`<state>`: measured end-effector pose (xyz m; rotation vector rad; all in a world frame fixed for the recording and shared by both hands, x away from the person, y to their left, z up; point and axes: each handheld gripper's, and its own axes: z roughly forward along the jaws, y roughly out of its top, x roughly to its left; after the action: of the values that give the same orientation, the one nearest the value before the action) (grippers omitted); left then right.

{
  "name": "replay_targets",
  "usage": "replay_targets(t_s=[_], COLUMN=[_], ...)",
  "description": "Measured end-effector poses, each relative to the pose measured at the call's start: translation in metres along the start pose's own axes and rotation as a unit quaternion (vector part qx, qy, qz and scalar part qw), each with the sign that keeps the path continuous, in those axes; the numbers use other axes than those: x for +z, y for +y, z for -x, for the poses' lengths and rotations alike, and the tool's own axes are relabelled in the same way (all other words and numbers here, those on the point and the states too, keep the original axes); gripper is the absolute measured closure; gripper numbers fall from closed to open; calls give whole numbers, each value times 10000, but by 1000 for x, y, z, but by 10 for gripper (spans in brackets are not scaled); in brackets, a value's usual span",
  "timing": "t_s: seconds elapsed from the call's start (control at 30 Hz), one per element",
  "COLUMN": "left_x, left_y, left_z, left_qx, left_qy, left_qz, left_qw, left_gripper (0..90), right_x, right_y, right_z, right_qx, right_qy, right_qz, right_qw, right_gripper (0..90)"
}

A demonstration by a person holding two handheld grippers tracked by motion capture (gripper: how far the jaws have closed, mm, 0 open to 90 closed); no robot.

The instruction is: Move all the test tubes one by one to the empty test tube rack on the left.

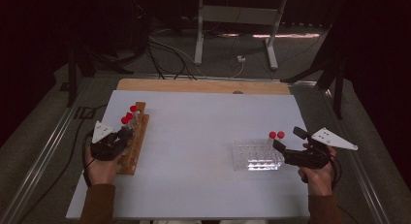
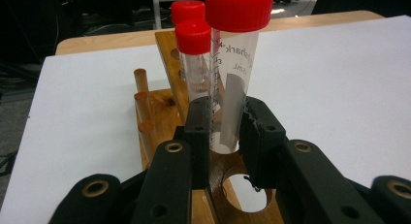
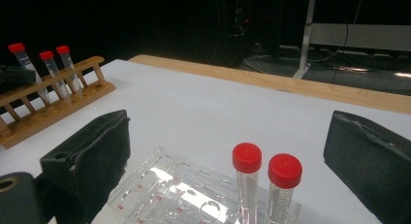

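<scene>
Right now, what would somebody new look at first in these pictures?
Probably the bright red caps. The left gripper has its fingers shut on a red-capped tube standing in the wooden rack at the table's left side, with two more capped tubes behind it. On the right, two red-capped tubes stand in a clear plastic rack, just ahead of the open right gripper.

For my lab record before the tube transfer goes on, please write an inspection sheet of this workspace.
Surface: white table top, wooden edge at the far side.
Job's things: wooden rack with three red-capped tubes; clear plastic rack with two red-capped tubes.
Clutter: nothing seen.
Grippers: left tongs shut on nearest tube in the wooden rack; right tongs open, beside the clear rack.
Cables: several on the floor beyond the table.
Surroundings: dark room, grey metal frame.
</scene>
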<state>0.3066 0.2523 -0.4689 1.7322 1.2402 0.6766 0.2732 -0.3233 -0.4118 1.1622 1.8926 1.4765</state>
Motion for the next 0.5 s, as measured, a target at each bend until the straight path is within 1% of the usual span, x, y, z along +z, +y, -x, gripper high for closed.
replay_targets(t_s=[0.5], left_x=[-1], left_y=[-2], left_z=[1], left_qx=[-8], left_qy=[-15], left_qz=[8], left_qw=[10000], left_gripper=[732], right_x=[-1], right_y=[1], right_z=[0], right_qx=[-5], right_qy=[2], right_qz=[14], right_qw=[10000], right_gripper=[24])
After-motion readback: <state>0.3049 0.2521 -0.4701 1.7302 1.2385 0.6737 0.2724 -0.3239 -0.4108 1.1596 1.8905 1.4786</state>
